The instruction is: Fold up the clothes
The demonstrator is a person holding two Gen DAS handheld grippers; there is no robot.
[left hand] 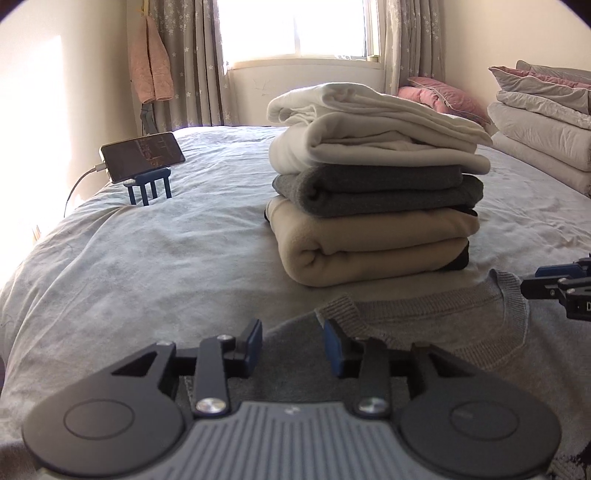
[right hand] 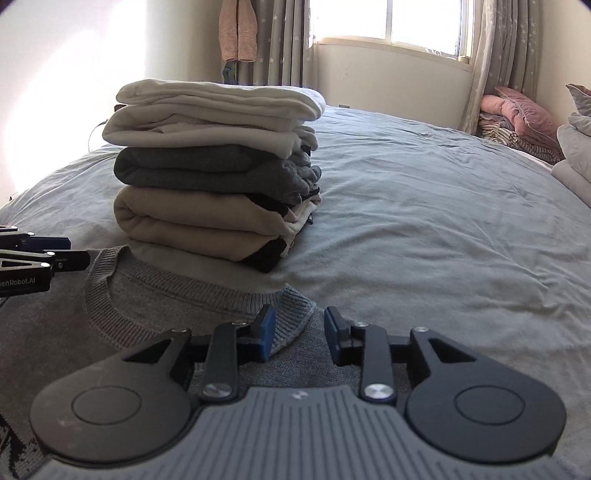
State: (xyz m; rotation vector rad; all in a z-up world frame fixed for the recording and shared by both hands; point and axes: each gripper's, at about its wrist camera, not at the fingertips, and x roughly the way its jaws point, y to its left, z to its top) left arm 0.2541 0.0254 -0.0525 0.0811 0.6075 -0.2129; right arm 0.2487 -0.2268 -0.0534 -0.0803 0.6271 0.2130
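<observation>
Sweater [left hand: 424, 332] flat; four folded garments stacked [left hand: 373, 184]; two grippers spread.

Home bedroom: bed [left hand: 147, 258], curtained window [left hand: 295, 26], pillows [left hand: 443, 96].

Bed [left hand: 147, 258]: sweater [left hand: 424, 328], folded stack [left hand: 373, 192], phone stand [left hand: 149, 186].
</observation>
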